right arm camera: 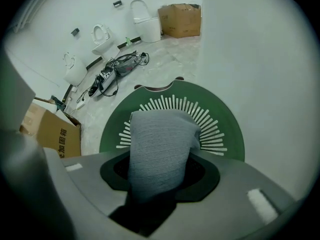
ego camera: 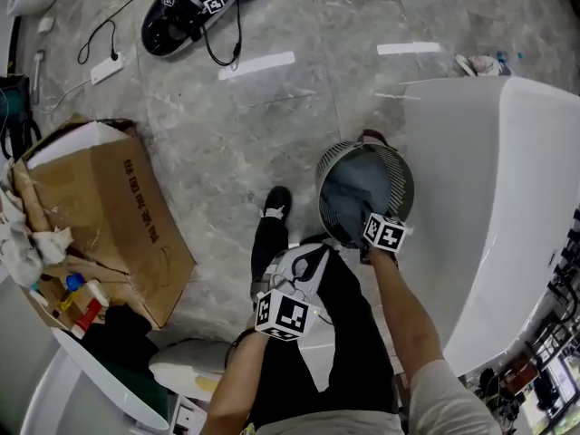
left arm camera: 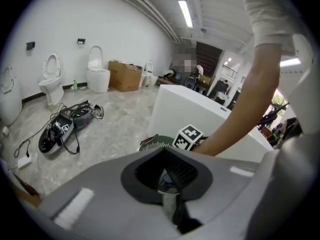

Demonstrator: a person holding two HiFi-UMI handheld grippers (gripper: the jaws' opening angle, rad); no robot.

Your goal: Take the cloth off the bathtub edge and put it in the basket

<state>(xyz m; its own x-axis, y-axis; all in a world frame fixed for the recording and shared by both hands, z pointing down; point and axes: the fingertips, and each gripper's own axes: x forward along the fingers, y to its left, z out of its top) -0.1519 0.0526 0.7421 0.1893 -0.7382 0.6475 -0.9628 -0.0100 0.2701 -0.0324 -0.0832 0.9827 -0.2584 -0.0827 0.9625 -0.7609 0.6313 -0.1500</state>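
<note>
While the white bathtub [ego camera: 517, 198] takes up the floor's right side, the green slotted basket [ego camera: 405, 187] stands just beside its outer wall, a short carry. Grey cloth [right arm camera: 160, 144] hangs into the basket's mouth, clamped in the right gripper [right arm camera: 150, 199], which is aimed steeply down for a clean drop. Left gripper [left arm camera: 172, 201] is closed and empty, held aside.

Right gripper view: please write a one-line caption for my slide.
Right gripper holds the grey cloth over the green basket, beside the white bathtub.
</note>
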